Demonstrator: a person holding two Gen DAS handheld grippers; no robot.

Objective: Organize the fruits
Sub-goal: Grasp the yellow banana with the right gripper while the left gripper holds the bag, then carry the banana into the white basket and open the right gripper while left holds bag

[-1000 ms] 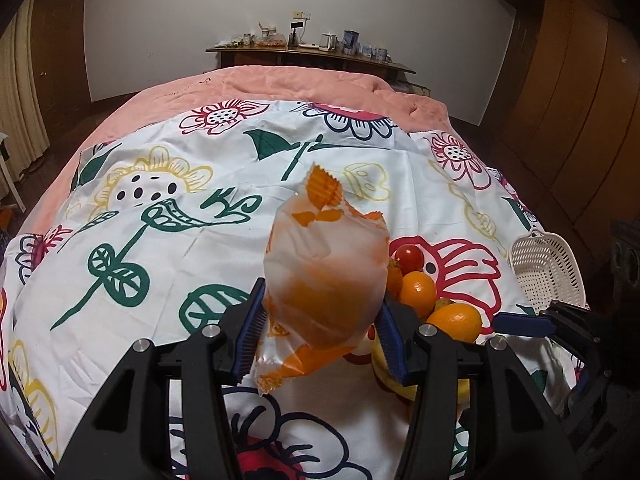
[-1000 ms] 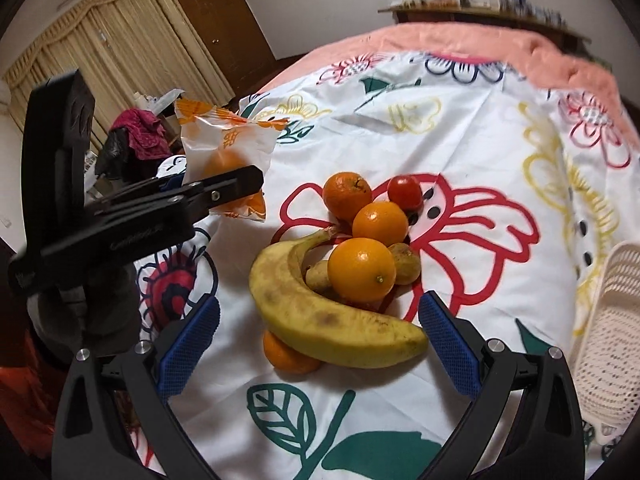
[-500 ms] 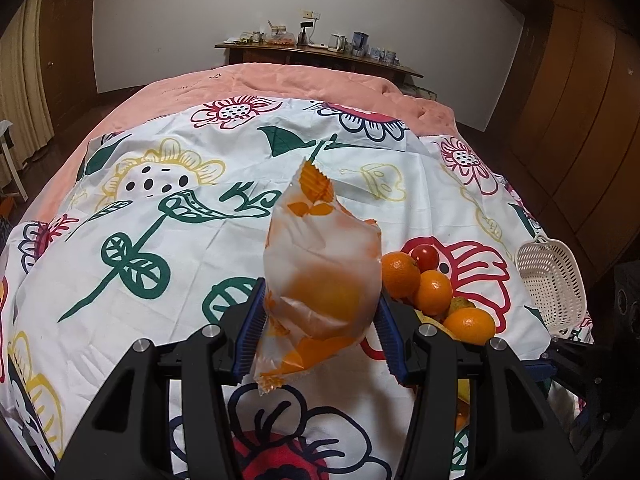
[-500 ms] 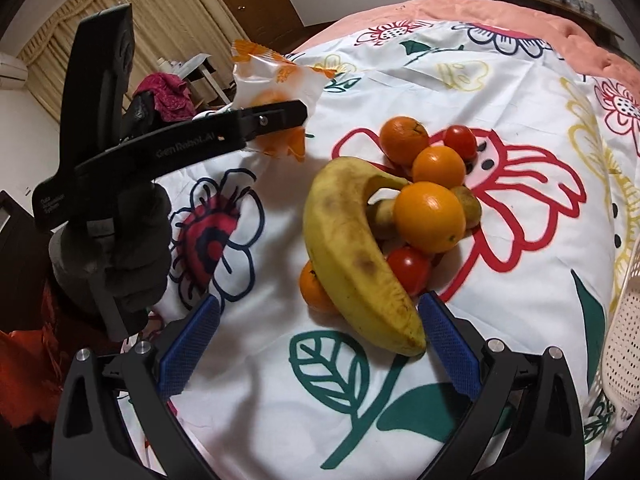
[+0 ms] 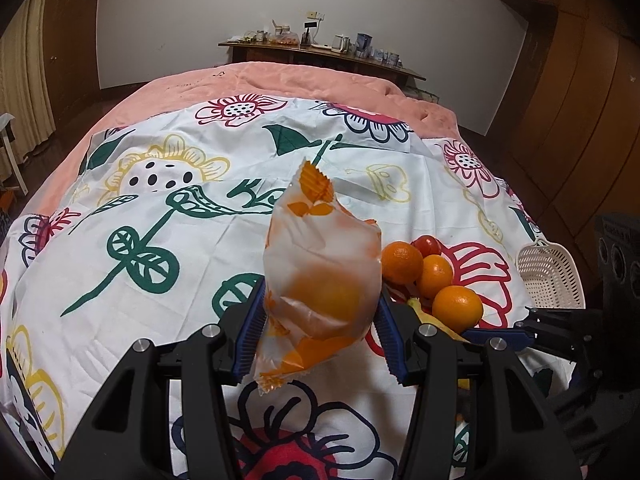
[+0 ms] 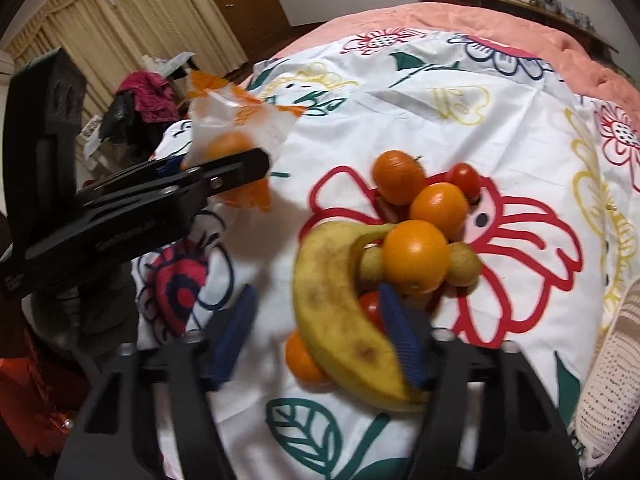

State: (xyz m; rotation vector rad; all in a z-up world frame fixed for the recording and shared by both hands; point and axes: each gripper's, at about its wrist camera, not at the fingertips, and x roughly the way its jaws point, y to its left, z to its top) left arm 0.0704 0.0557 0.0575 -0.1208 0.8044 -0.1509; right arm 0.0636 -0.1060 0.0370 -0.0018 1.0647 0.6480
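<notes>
Between the left gripper's [image 5: 320, 336] blue pads: frosted packet [image 5: 320, 276] with an orange inside, clamped, held above the floral sheet [image 5: 160, 184]. Right gripper [image 6: 320, 340]: jaws just closing, part-way in, the banana's [image 6: 340, 312] lower end between them; contact cannot be told through blur. Oranges [image 6: 416, 256] and tomatoes touch the banana. White basket [image 5: 548, 276] near the sheet's right edge.

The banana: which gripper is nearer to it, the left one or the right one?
Right. The right gripper is at the banana, one blue pad over its near end, jaws just closing. The left gripper is off to the side, holding the wrapped orange.
</notes>
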